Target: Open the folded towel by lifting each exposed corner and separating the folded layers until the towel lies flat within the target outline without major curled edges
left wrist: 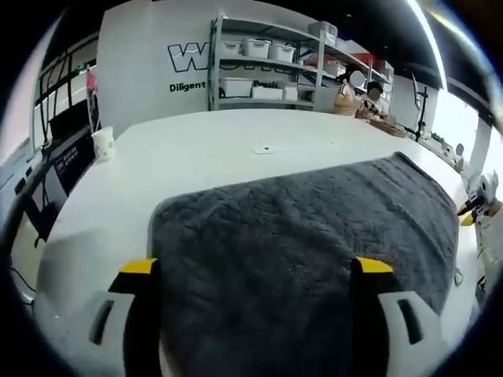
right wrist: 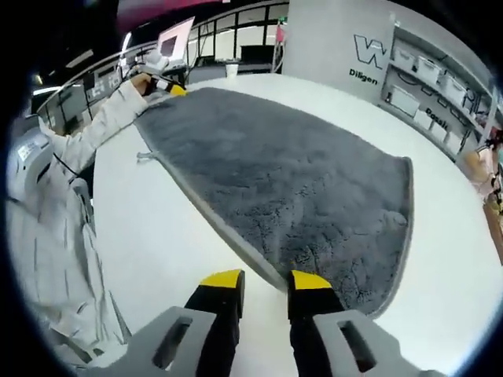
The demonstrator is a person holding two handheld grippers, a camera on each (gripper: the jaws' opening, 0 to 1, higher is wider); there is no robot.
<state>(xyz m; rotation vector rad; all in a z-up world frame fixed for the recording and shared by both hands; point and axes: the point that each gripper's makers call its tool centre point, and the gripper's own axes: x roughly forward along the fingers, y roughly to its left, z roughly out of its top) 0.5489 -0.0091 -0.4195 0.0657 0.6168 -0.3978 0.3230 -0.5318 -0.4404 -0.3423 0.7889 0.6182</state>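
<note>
We see the grey towel spread over the white worktop, mostly opened out. In the left gripper view the left gripper has its fingers set wide, one at each side, and the towel's near edge runs under and between them; nothing is pinched that we can tell. A cup stands at the worktop's far left edge, and shelves with bins stand behind.

In the right gripper view the towel stretches away diagonally, and its near hemmed edge comes down right into the gap of the right gripper. Fingers narrow, edge of towel between them; we cannot tell whether they actually clamp it. At the towel's far corner the other gripper's yellow tips sit beside a hand, with a white sleeve running down the left.
</note>
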